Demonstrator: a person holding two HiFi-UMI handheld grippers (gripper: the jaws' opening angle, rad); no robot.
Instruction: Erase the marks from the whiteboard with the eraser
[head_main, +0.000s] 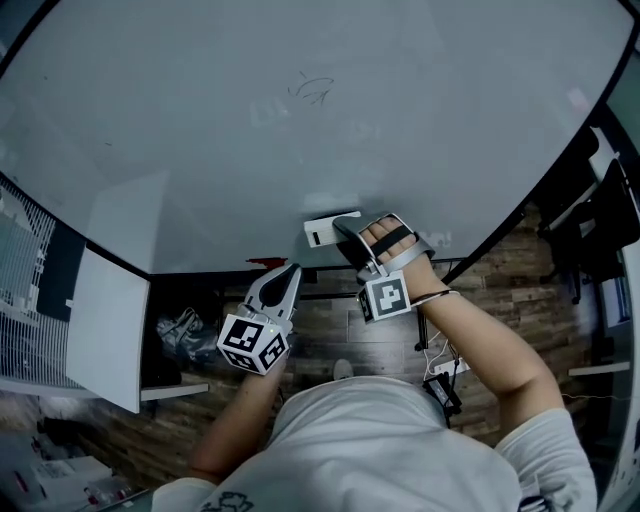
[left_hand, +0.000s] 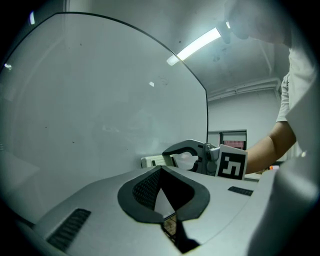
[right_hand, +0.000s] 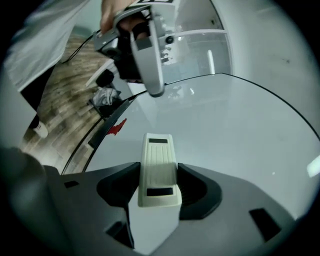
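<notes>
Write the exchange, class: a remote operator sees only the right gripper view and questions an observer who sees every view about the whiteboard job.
Operator: Where is the mark I must erase?
Observer: In the head view, a small dark scribble sits on the whiteboard, above the eraser in that picture.
Operator: Is the left gripper carrying anything?
Observer: No; its own view shows the jaws together with nothing between.

Whiteboard (head_main: 200, 120) glossy, smooth; eraser (right_hand: 159, 167) ribbed matt plastic; floor (head_main: 320, 335) wood.
</notes>
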